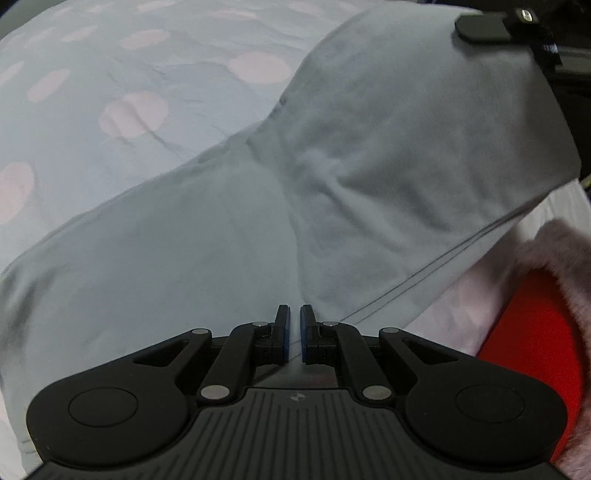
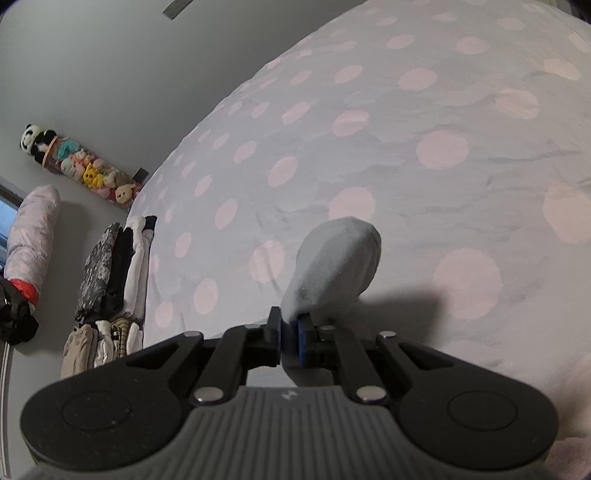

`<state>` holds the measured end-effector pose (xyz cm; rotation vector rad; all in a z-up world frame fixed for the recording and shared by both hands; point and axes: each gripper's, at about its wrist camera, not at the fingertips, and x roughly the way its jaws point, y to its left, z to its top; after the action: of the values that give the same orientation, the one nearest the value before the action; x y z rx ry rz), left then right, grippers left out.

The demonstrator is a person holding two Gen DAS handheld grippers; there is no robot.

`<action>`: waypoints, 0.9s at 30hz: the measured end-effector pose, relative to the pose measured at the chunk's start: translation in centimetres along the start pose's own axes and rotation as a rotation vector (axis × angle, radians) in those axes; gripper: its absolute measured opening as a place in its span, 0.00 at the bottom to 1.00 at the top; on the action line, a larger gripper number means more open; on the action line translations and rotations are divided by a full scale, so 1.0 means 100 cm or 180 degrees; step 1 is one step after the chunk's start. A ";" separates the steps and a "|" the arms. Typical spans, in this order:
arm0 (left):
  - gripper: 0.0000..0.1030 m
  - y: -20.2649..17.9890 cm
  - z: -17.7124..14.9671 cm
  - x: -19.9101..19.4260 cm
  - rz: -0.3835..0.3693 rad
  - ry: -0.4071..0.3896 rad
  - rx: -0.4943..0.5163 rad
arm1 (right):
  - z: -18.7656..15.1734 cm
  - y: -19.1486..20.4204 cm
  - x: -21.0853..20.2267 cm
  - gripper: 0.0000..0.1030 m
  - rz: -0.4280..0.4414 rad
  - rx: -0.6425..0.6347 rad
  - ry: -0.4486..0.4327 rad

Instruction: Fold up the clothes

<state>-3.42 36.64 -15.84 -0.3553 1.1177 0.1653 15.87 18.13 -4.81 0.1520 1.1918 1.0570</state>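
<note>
A pale grey garment [image 1: 332, 192] hangs stretched above the bed between both grippers. My left gripper [image 1: 294, 334] is shut on its lower edge, near a double-stitched hem. My right gripper [image 2: 289, 332] is shut on another corner of the garment [image 2: 332, 266], which bulges up past its fingers. In the left wrist view the right gripper's black finger [image 1: 480, 27] shows at the top right, pinching the far corner of the cloth.
The bed has a light blue cover with pink dots [image 2: 406, 147]. A stack of folded clothes [image 2: 114, 273] lies at the bed's left edge. Plush toys [image 2: 81, 166] and a rolled pink bundle [image 2: 31, 229] line the wall. A red item with pink fur [image 1: 535, 332] lies at the right.
</note>
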 end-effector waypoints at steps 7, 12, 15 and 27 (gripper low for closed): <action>0.06 0.056 -0.008 -0.061 0.0206 -0.0422 -0.0528 | -0.007 0.048 0.015 0.09 0.0124 -0.0078 0.0132; 0.06 0.118 -0.036 -0.091 0.0378 -0.0668 -0.1310 | -0.019 0.088 0.041 0.09 0.0226 -0.0174 0.0269; 0.06 0.148 -0.058 -0.101 0.0348 -0.0786 -0.1755 | -0.029 0.111 0.064 0.09 0.0268 -0.0218 0.0369; 0.06 0.202 -0.103 -0.114 0.0213 -0.1036 -0.2592 | -0.084 0.179 0.169 0.09 0.0337 -0.0447 0.0804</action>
<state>-23.28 52.32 -13.59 -0.9760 0.6966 0.7200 -1.79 36.77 -9.00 -0.0297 1.3415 1.2768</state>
